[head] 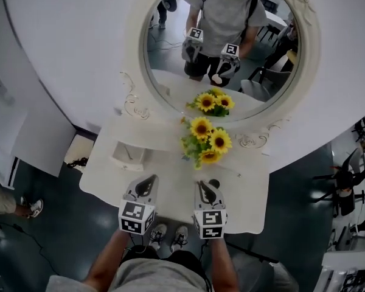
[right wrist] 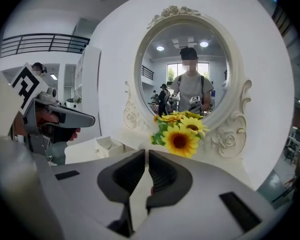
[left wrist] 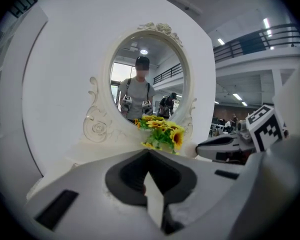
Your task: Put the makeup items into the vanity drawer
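Nearest: the two grippers, marker cubes up, held side by side over the front part of the white vanity table (head: 103, 178), forearms coming in from the bottom of the head view. Both point toward the mirror (head: 170, 53).

L gripper (head: 147, 179): jaws together, tips meeting in a point. Its own view shows nothing btw them.

R gripper (head: 204, 185): jaws narrow, only a thin slit btw the pads in its own view. The L gripper view shows it from the side w/ a small pale round item (left wrist: 193, 150) pinched at the very tip. The mirror shows the same pale blob under that gripper's reflection. What kind of makeup item it is, can't tell.

The item sits up off the tabletop, in front of the sunflowers (head: 205, 140) and to the right of the drawer (head: 129, 155).

The drawer is small and white and stands open. It is on the table's left part near the mirror base, ahead of the L gripper and apart from both grippers.

The sunflowers stand at table centre, just before the oval mirror w/ its scrolled frame. The mirror reflects them, plus the person w/ both grippers.

Below the table edge are the person's shoes (head: 169, 236) on dark floor. At far left, another person's leg & shoe (head: 31, 208).
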Tool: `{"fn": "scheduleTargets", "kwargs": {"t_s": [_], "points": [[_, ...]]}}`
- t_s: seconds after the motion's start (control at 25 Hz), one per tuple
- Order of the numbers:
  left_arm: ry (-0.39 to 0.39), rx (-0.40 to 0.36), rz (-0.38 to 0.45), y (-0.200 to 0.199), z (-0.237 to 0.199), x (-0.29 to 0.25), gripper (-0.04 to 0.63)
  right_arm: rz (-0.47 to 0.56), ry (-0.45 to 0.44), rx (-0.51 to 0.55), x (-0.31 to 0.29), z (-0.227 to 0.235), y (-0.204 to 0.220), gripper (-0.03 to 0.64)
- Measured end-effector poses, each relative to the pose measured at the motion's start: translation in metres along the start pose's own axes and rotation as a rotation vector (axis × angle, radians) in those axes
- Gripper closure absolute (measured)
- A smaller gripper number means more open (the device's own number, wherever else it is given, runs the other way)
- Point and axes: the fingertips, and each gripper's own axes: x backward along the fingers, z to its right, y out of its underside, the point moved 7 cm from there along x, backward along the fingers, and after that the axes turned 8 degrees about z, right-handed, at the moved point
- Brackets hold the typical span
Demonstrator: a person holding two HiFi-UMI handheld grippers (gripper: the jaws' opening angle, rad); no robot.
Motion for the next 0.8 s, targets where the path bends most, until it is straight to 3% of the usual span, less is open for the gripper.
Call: {"fn": "scheduleTargets", "kwargs": {"t_s": [0.44,0.8], "points": [[-0.192,0.022,0.040,-0.014,-0.073,0.030,0.595,0.078,-0.214,0.052,-0.070,-0.064,-0.046,0.580],[-0.338,0.075,0.030,0.001,-0.127,0.049,0.595,0.071,-0.378,0.084,-0.133,-0.118,-0.050,0.578]]}}
